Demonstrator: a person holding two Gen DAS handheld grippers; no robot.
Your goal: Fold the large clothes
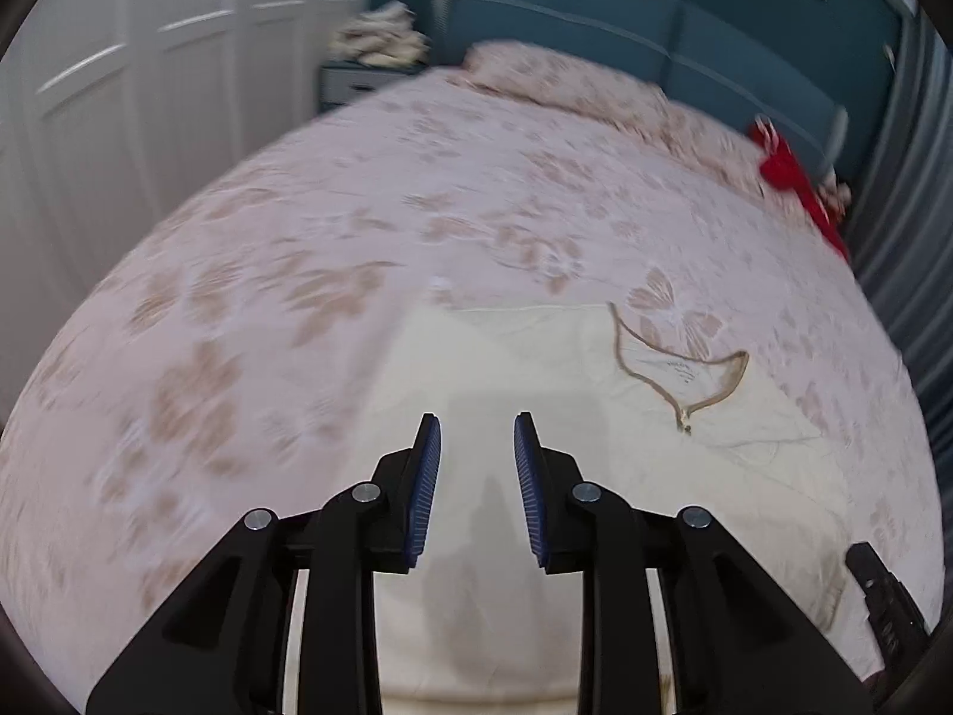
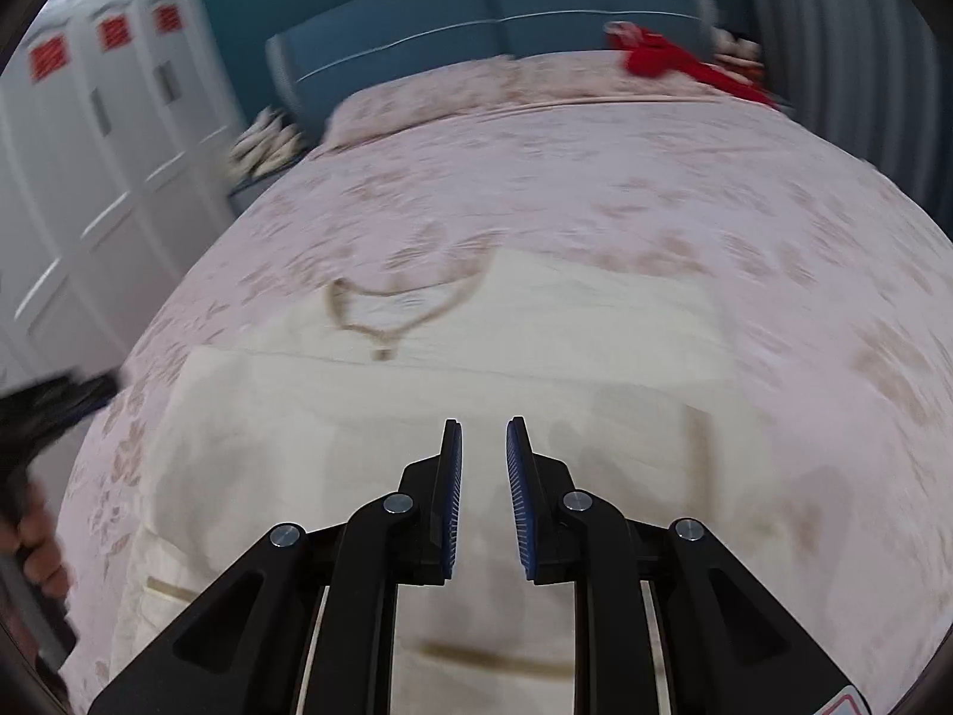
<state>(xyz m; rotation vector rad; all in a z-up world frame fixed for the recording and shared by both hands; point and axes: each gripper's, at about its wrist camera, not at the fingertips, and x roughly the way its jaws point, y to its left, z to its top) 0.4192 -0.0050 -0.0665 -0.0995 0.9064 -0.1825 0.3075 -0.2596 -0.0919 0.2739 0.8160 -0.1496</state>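
A cream-coloured garment with a tan-trimmed V neckline (image 1: 595,405) (image 2: 417,429) lies flat on the near part of a bed covered by a pale pink quilt with a beige floral print (image 1: 357,226) (image 2: 655,202). The neckline trim (image 1: 679,375) (image 2: 387,316) points toward the near edge of the bed. The left gripper (image 1: 476,476) hangs above the garment with its black jaws parted and its blue ribbed pads (image 1: 424,488) holding nothing. The right gripper (image 2: 482,488) is likewise above the cream fabric, jaws apart, gripping nothing. In the right wrist view the left gripper (image 2: 53,405) appears blurred at the left edge, held by a hand (image 2: 36,542). A red cloth item (image 1: 798,179) (image 2: 673,59) lies near the teal padded headboard (image 1: 595,42) (image 2: 476,6). White panelled wardrobe doors (image 1: 149,71) (image 2: 89,119) stand to the left of the bed.
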